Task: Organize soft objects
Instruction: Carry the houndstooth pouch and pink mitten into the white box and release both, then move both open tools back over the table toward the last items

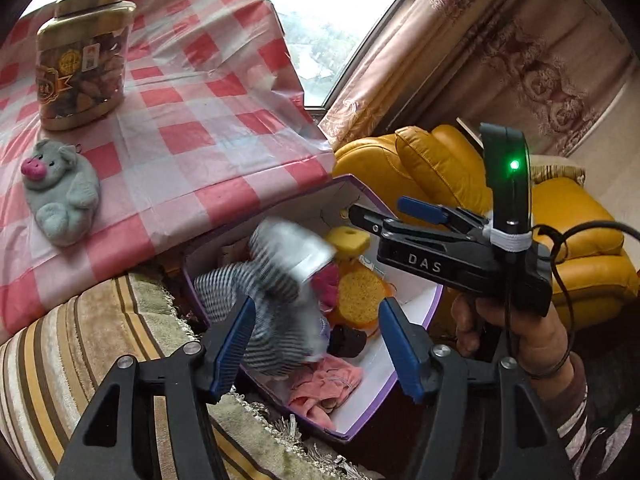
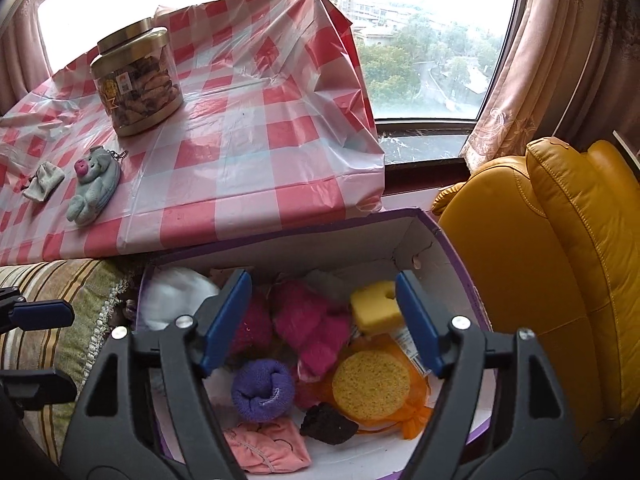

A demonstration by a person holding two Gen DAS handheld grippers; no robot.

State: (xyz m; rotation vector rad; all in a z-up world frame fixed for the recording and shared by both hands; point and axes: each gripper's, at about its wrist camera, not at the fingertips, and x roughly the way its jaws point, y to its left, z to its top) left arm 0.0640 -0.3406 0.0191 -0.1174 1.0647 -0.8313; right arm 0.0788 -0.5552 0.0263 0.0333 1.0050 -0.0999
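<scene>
Both my grippers, left (image 1: 316,340) and right (image 2: 324,320), hang released above the box (image 2: 432,248); a striped sock (image 1: 260,292), blurred, sits between my left jaws, unpinched, over it.

On the desk (image 2: 248,168): jar (image 2: 138,80) far left, plush pig (image 2: 94,184) nearer, pouch (image 2: 43,180) left of pig. Below the desk's near edge, an open box (image 2: 444,256), with cushion (image 2: 68,300) to its left and armchair (image 2: 560,280) to its right. Inside the box: block sponge (image 2: 376,306) far right, round sponge (image 2: 370,384) nearer, rolled cloth (image 2: 262,388) left of that, dark lump (image 2: 328,424) between and nearer, folded garment (image 2: 266,444) nearest.
</scene>
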